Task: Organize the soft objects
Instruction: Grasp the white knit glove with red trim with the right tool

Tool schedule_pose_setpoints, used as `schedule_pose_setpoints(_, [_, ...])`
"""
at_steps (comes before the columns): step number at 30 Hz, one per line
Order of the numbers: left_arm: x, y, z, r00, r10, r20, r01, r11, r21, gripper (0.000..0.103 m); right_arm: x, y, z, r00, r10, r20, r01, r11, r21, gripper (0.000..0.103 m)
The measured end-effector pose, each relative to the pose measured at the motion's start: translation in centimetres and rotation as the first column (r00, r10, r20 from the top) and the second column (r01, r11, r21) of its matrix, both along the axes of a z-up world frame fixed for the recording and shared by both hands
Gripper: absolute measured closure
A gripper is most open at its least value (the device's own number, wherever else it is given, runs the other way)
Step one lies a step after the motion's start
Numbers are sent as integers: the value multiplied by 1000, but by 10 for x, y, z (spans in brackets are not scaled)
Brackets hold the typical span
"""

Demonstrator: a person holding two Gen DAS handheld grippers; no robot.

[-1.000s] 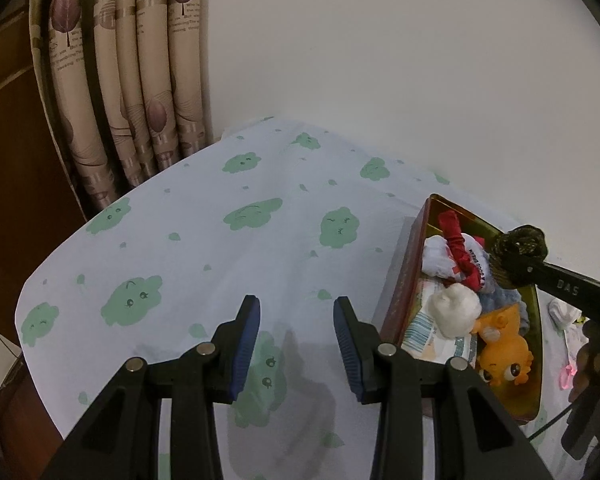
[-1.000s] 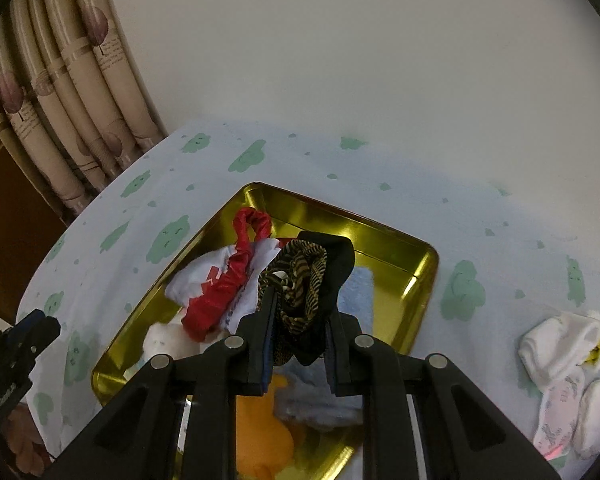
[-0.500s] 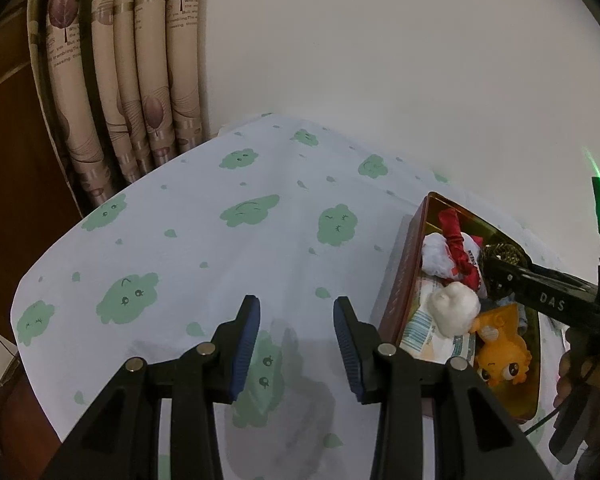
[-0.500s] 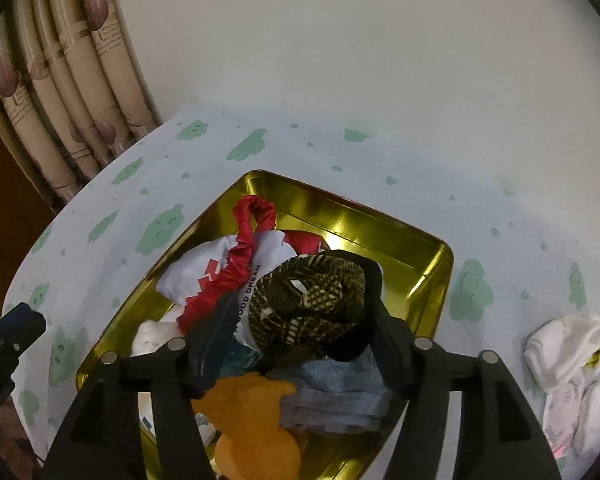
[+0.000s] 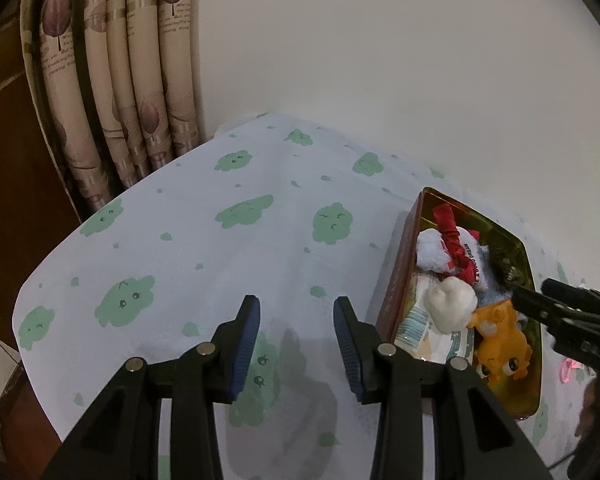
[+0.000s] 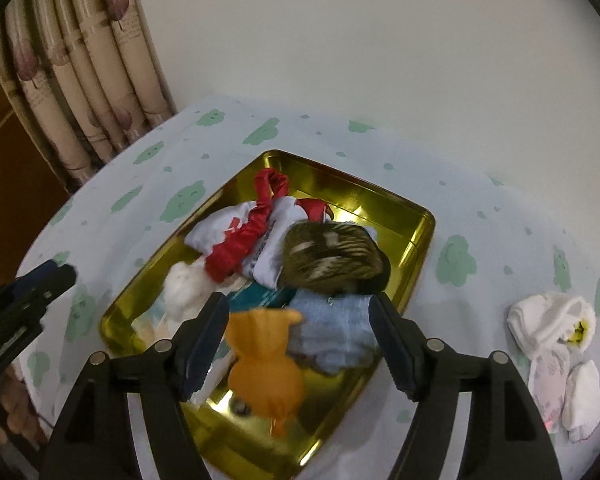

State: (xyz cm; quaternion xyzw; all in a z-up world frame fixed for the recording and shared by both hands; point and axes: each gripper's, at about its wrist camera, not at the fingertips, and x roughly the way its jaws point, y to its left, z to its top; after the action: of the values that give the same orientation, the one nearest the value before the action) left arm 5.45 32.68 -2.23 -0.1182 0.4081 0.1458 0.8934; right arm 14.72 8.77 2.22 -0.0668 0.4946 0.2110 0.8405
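Gold tray (image 6: 414, 216) of soft toys

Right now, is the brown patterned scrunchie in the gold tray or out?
In. The scrunchie lies on the pile inside the tray, clear of the opening right gripper.

A: Right gripper (image 6: 298, 338)?
B: Jaws opening, nothing between the pads, above the gold tray (image 6: 414, 216).
A: Tray contents?
B: Brown scrunchie (image 6: 332, 258) on top, red scrunchie (image 6: 248, 236), orange toy (image 6: 266, 356), blue cloth (image 6: 332, 332). White socks (image 6: 556, 356) on the tablecloth (image 6: 480, 184), apart.

Leaf-print curtain (image 5: 112, 92) hangs left; plain white wall (image 5: 380, 60) behind; green-cloud tablecloth (image 5: 204, 248) covers table.
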Motion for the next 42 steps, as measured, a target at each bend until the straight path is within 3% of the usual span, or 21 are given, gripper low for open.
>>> schedule_pose_setpoints(10, [-1,-3,1,1000,5,2,-5,1000,8,64,-37,-36,31,997,-24,73,22,999,40,26])
schedule_pose_setpoints(16, [-2,-4,2,1000,3,3,-3,1000,21,64,-47,-92,35,987,-118,112,119,993,5,26])
schedule_pose_setpoints(20, [-3,-5,3,1000,3,0,-3,1000,29,64,-44,-150,28,967,-232,105,236,972,-21,25])
schedule_pose_setpoints(25, [-4,-6,3,1000,6,1,-6,999,37,64,-42,-233,18,917,-384,107,393,917,-74,21])
schedule_pose_setpoints(32, [-2,-11,1,1000,-16,-1,16,999,50,64,-36,-307,-8,861,-502,82,508,856,-94,13])
schedule_pose_setpoints(42, [1,-24,0,999,-53,2,52,989,136,64,-5,-317,-41,880,-470,70,475,875,-98,10])
